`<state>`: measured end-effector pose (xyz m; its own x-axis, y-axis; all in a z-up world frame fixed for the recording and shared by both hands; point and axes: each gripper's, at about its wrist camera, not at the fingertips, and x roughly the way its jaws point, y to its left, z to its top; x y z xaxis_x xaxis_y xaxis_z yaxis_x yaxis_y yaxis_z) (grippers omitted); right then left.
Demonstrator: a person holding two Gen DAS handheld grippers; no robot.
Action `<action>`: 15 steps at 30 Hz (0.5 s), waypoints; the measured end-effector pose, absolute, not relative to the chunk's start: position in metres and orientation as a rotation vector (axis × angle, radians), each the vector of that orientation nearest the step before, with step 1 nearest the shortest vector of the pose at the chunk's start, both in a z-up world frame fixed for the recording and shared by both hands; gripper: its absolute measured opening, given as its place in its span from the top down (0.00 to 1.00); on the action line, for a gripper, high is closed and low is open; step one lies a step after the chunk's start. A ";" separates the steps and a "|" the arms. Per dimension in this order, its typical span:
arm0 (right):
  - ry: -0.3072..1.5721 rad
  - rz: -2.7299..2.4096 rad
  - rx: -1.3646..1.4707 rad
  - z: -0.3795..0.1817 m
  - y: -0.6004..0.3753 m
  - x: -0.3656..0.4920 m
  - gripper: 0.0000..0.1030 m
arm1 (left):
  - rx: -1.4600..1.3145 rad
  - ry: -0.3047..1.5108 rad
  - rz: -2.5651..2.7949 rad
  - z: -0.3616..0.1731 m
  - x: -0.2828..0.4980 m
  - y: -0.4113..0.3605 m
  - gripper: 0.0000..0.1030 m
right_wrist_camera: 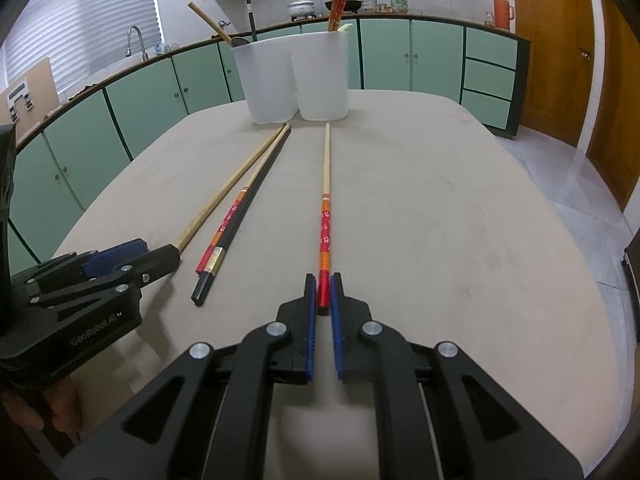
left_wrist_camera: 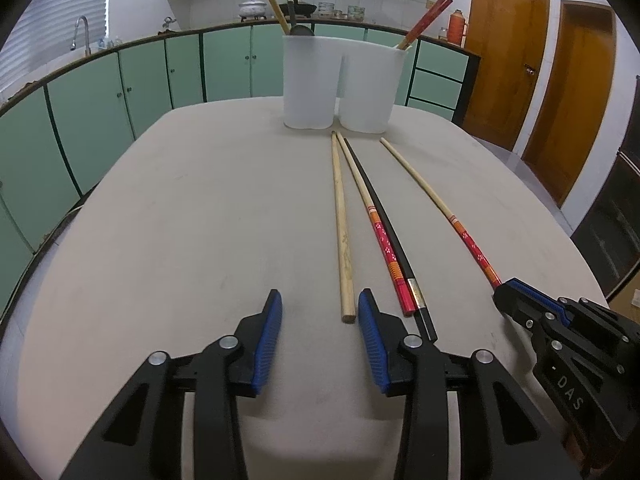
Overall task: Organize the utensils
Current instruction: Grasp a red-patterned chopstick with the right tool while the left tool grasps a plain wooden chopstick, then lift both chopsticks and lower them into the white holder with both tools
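Several chopsticks lie side by side on the beige table (left_wrist_camera: 180, 220), pointing at a white two-compartment holder (left_wrist_camera: 340, 84) (right_wrist_camera: 296, 76). My left gripper (left_wrist_camera: 320, 304) (right_wrist_camera: 148, 254) is open; the near end of a plain wooden chopstick (left_wrist_camera: 340, 216) (right_wrist_camera: 224, 196) lies between its fingers, close to the right pad. A red patterned chopstick (left_wrist_camera: 384, 248) and a black chopstick (left_wrist_camera: 394, 240) rest just right of it. My right gripper (right_wrist_camera: 323, 280) (left_wrist_camera: 504, 292) is shut on the red end of a second patterned chopstick (right_wrist_camera: 326, 216) (left_wrist_camera: 432, 200), which lies flat.
The holder's left compartment holds a wooden stick (left_wrist_camera: 272, 0) and a black ladle (left_wrist_camera: 296, 20); the right one holds red chopsticks (left_wrist_camera: 424, 20). Green cabinets (left_wrist_camera: 120, 88) run behind the table, wooden doors (left_wrist_camera: 504, 52) stand at the right. A hand (right_wrist_camera: 40, 412) grips the left tool.
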<state>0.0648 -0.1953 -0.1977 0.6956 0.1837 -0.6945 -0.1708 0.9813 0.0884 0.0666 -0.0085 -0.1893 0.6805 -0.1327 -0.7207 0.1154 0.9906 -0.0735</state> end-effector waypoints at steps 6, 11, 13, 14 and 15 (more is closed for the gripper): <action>0.776 0.194 0.010 -0.197 -0.195 0.066 0.95 | -0.027 0.807 -0.135 -0.190 0.067 -0.010 0.90; 0.774 0.201 0.017 -0.195 -0.195 0.066 0.95 | -0.034 0.805 -0.151 -0.188 0.067 -0.011 0.93; 0.768 0.203 0.014 -0.194 -0.195 0.064 0.95 | -0.039 0.793 -0.155 -0.184 0.065 -0.010 0.93; 0.762 0.202 0.009 -0.192 -0.195 0.063 0.95 | -0.038 0.787 -0.155 -0.182 0.064 -0.011 0.93; 0.753 0.204 0.003 -0.189 -0.195 0.062 0.95 | -0.031 0.771 -0.155 -0.177 0.062 -0.010 0.93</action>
